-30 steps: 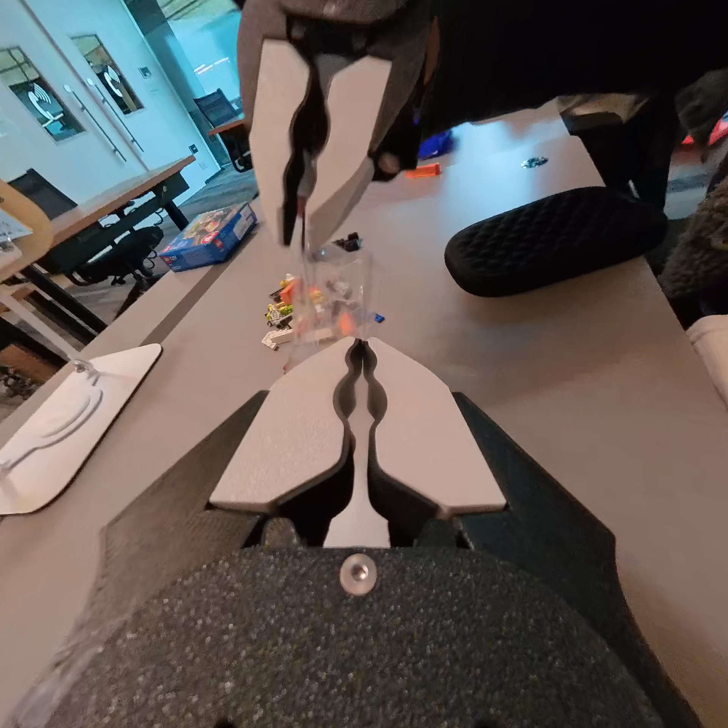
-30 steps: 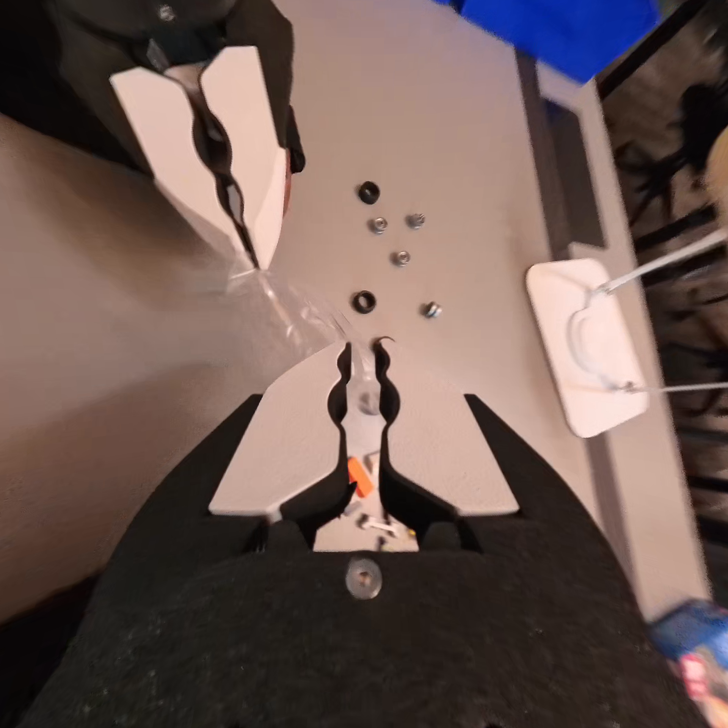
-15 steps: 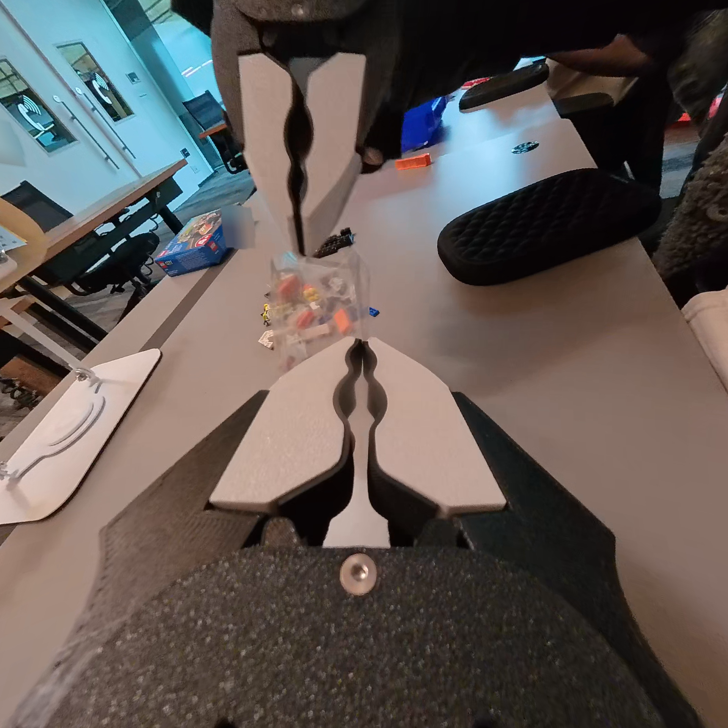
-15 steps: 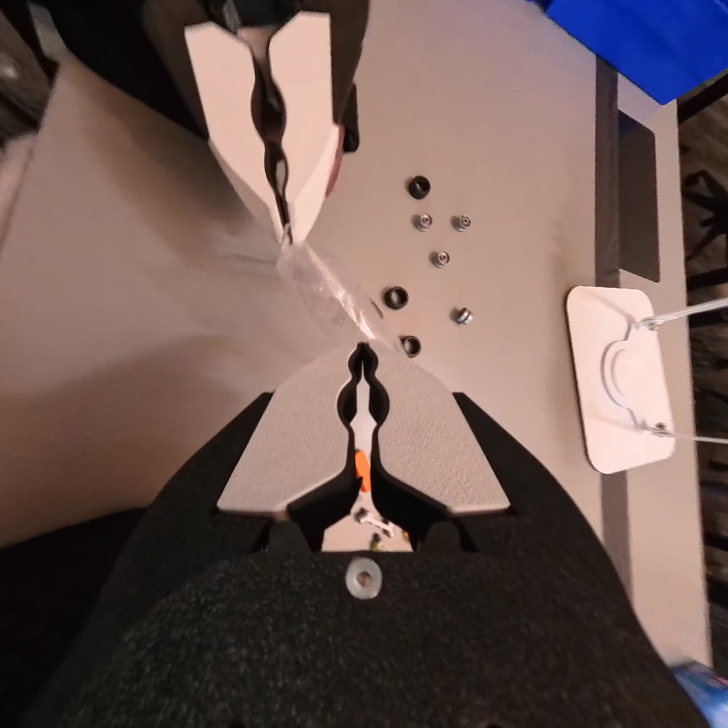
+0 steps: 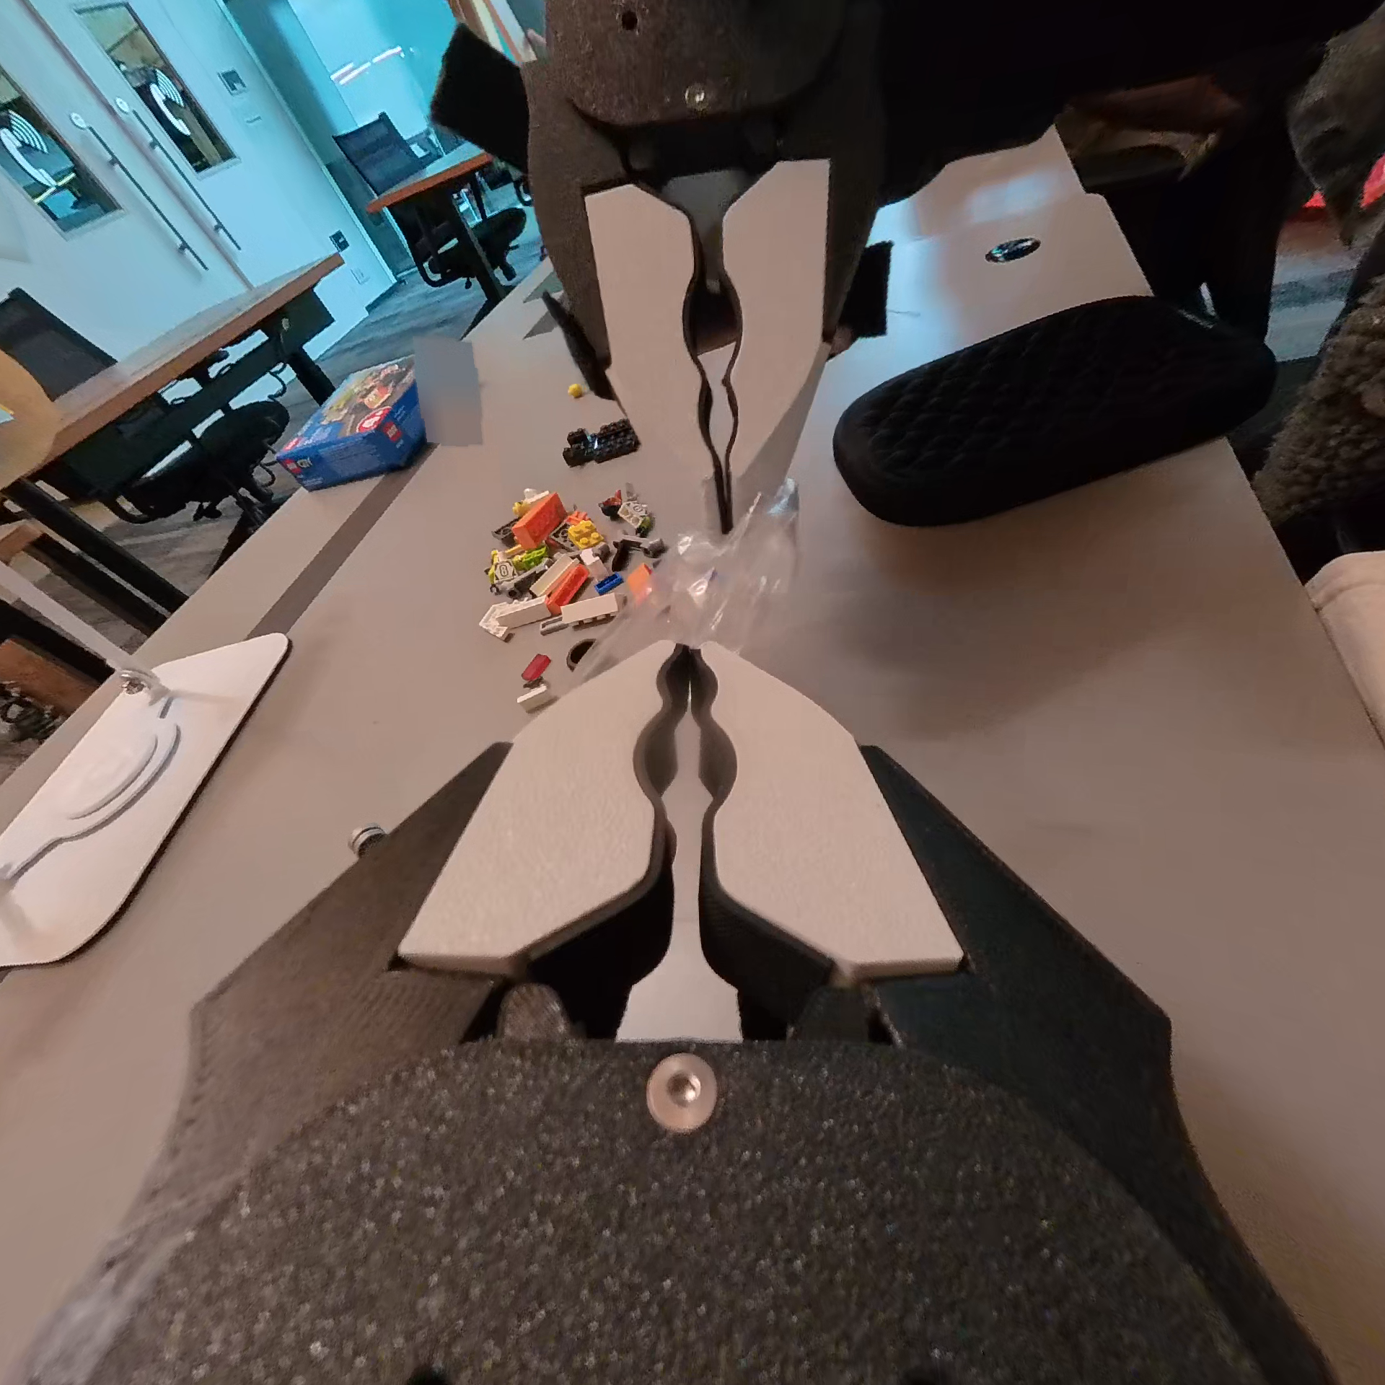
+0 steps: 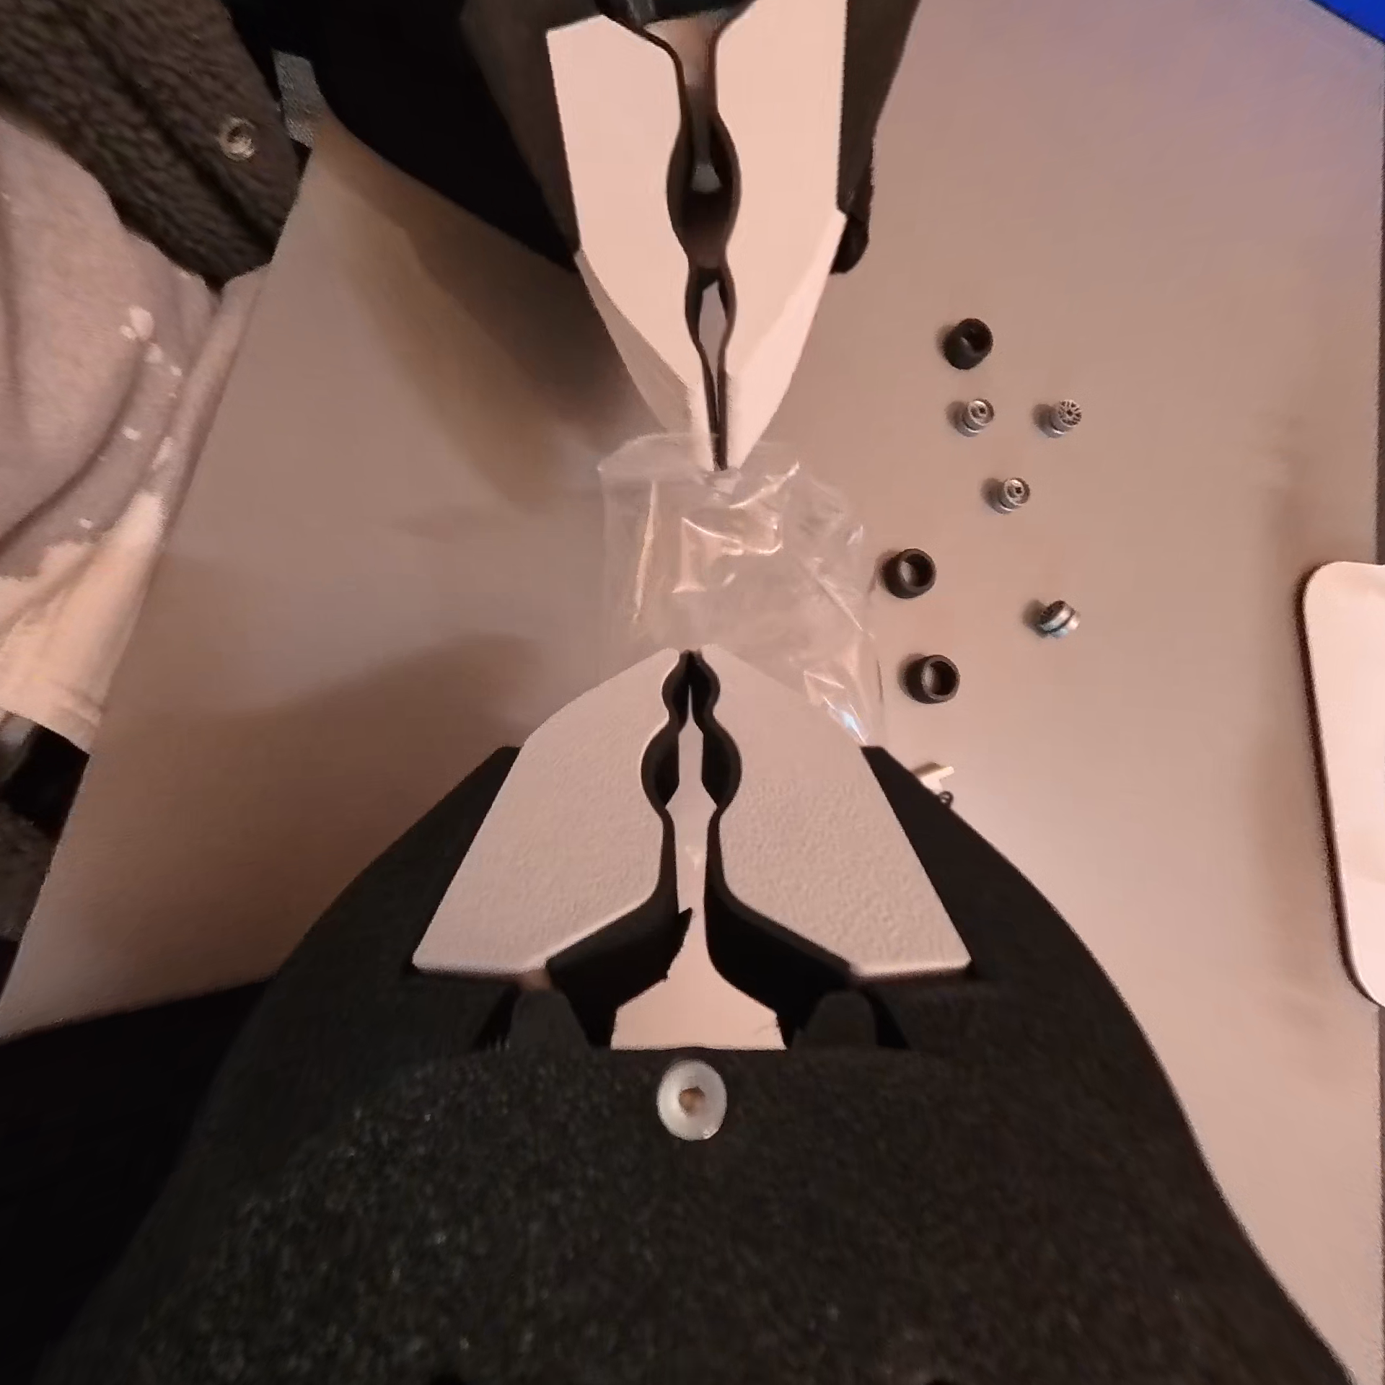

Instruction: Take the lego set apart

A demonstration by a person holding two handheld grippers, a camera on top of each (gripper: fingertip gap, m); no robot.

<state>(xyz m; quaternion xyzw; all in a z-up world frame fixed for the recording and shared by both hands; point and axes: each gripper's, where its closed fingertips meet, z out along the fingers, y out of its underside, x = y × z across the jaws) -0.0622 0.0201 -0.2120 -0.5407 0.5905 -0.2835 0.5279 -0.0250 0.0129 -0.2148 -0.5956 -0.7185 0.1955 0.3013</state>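
While both hand-held grippers pinch clear bag (image 6: 738,554) | bricks (image 5: 569,558) lie scattered, multicoloured

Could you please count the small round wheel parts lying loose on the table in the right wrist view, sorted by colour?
Black tyres: 3
Silver-grey wheel hubs: 4
Total: 7
All lie loose on the table, to the right of the clear plastic bag.

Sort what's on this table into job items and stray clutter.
Job: clear plastic bag pinched by left gripper and right gripper; loose brick pile; black tyres; wheel hubs.

Clutter: blue box, black cushion, white plate.
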